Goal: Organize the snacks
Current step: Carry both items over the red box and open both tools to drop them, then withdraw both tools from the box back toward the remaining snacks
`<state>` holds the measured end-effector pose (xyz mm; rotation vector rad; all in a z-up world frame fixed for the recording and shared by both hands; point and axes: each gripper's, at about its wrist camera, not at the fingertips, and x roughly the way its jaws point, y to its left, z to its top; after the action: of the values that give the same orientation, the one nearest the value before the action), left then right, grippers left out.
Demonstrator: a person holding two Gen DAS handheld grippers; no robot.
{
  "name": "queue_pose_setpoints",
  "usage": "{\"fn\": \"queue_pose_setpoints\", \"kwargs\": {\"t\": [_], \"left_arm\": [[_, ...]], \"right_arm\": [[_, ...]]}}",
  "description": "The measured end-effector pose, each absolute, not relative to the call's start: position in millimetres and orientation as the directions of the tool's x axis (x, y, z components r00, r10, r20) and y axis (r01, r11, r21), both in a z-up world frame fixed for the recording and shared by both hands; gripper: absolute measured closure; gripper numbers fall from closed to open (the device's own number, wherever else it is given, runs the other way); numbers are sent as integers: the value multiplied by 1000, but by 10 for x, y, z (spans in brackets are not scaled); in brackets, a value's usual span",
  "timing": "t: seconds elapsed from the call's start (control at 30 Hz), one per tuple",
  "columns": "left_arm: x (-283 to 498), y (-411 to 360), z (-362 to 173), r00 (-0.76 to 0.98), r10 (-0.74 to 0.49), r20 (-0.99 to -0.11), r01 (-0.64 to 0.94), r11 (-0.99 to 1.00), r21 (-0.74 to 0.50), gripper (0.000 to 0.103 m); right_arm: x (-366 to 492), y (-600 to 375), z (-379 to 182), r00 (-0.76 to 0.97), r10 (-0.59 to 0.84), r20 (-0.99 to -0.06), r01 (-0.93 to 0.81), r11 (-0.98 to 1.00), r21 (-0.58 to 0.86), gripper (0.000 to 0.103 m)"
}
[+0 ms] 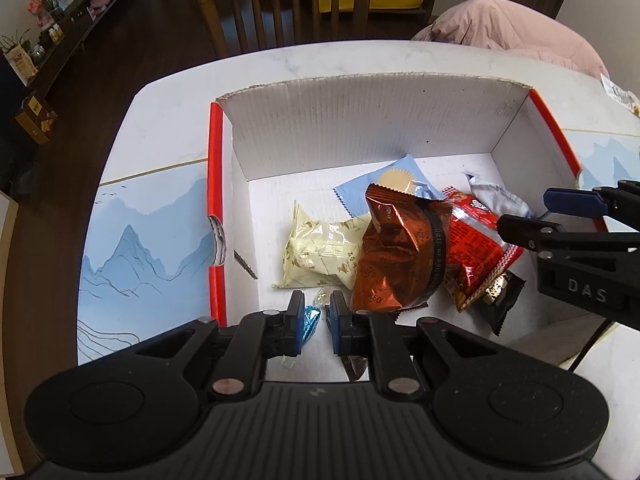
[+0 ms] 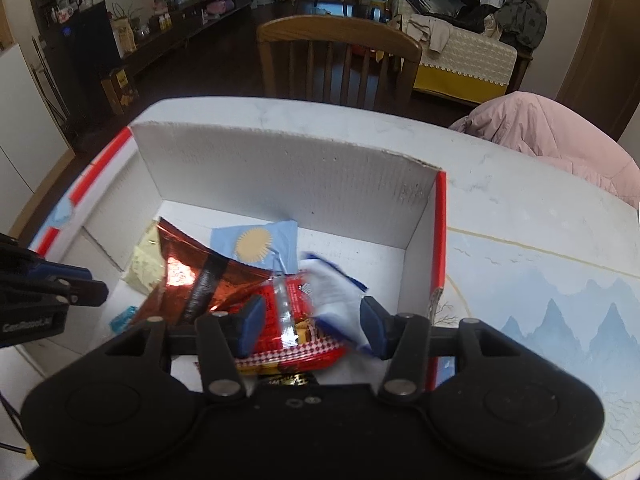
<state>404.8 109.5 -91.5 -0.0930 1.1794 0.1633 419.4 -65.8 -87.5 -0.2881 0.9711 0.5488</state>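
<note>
A white cardboard box (image 1: 360, 128) with red edges holds several snacks: a copper Oreo pack (image 1: 396, 252), a cream packet (image 1: 316, 252), a pale blue sachet (image 1: 384, 184), a red packet (image 1: 476, 244) and a small black pack (image 1: 500, 296). My left gripper (image 1: 317, 308) is shut above the box's near corner. A blue foil candy (image 1: 311, 320) shows through the slit between its fingers and lies on the box floor (image 2: 122, 320). My right gripper (image 2: 313, 326) stands open over the red packet (image 2: 296, 320). A blurred white-and-blue packet (image 2: 336, 292) lies by its right finger.
The box sits on a white table with blue mountain-print placemats (image 1: 140, 240) on both sides (image 2: 560, 300). A wooden chair (image 2: 340, 52) stands behind the table's far edge. A pink jacket (image 1: 520, 36) lies at the far right, with a loose wrapper (image 1: 620, 96) nearby.
</note>
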Motion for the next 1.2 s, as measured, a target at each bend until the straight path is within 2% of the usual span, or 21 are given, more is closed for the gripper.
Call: {"fn": "queue_pose_setpoints", "kwargs": {"t": [0.37,0.73,0.8,0.93,1.2], "left_arm": [[3741,1033,-662,433,59,-899,-156,988,-11,90],[3326,980,-375,497,25,-868,-135,990,-49,90],[3237,968,-330,508,15,-861,-129,990,-59,90],[3050,928,-243,531,-4,-847,-109,991,-73,90],[2689,882,-82,581,-20,-814,-89,992,-87,80]], "right_arm": [[3810,-811,-508,488,360,-795,-549,835,41,41],[3343,-971,-205,522,414,-746,-547,833,79,39],[3246,-997,-156,528,424,-735,-547,832,87,31],[3056,-1056,-64,542,446,-712,-550,829,100,28],[2728,-1102,29,556,474,-683,-558,822,115,22]]}}
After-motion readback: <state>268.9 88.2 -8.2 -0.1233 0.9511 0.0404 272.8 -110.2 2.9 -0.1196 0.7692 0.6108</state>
